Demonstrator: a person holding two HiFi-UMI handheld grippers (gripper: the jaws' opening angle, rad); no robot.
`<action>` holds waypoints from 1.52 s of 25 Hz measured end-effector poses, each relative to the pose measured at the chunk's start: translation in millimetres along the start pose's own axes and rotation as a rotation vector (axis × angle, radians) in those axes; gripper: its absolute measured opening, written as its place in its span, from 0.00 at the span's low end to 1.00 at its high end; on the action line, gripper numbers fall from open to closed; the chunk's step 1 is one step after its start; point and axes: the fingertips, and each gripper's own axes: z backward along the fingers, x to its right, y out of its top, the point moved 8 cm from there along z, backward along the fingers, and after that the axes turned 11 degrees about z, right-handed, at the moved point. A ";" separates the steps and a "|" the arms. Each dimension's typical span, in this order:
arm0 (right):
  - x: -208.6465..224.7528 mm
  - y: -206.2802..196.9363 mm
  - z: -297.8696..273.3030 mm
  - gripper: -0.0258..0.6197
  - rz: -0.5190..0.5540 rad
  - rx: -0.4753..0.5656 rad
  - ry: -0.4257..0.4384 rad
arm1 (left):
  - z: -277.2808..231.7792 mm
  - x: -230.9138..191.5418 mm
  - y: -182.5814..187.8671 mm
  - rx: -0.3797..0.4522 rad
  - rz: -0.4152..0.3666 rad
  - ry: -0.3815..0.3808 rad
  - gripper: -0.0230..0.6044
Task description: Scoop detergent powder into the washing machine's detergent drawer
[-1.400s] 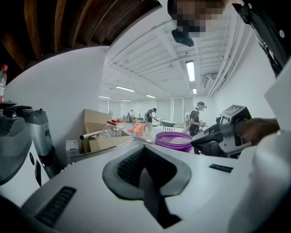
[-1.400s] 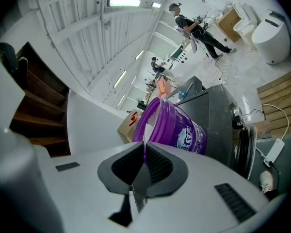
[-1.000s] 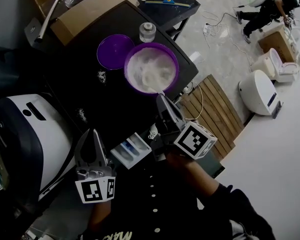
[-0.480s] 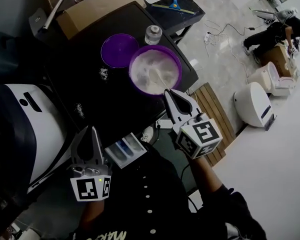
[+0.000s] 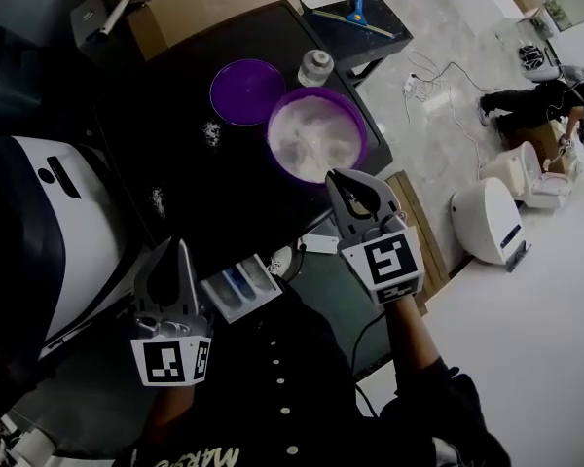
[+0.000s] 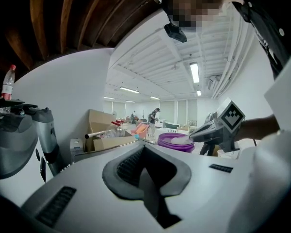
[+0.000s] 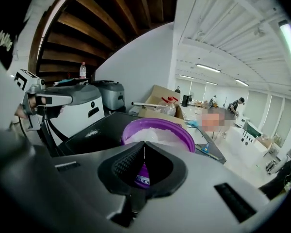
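Observation:
A purple tub [image 5: 316, 134] of white detergent powder stands on the black table [image 5: 175, 163], with its purple lid [image 5: 246, 90] beside it. My right gripper [image 5: 346, 177] hovers at the tub's near right rim, jaws shut with nothing visible between them; the tub [image 7: 157, 130] fills the right gripper view just beyond the right gripper [image 7: 144, 150]. The left gripper [image 5: 179, 249] is also shut and empty, pointing up beside the pulled-out detergent drawer [image 5: 239, 288] of the white washing machine [image 5: 39, 232]. In the left gripper view the left gripper [image 6: 144, 152] faces the tub [image 6: 176, 141].
A clear lidded jar [image 5: 316, 66] stands behind the tub, and a cardboard box [image 5: 214, 8] lies at the table's far end. Spilled powder [image 5: 211, 131] dots the table. White toilets [image 5: 482, 217] and a crouching person [image 5: 545, 100] are on the floor to the right.
The head view has swung, so the table sits higher and more to the right. The right gripper has stayed by the tub's near rim, now nearer its right side. The left gripper holds by the drawer.

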 end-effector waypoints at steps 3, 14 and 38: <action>0.2 1.6 -3.0 0.09 0.015 -0.016 0.024 | 0.6 -2.2 0.1 0.000 0.002 0.004 0.06; -2.2 9.7 -10.5 0.09 -0.085 -0.037 0.207 | 4.9 -6.7 -1.3 0.005 0.012 0.016 0.06; 19.9 -23.9 9.8 0.09 -0.971 0.240 0.153 | 22.1 -3.5 22.6 0.092 -0.012 0.015 0.06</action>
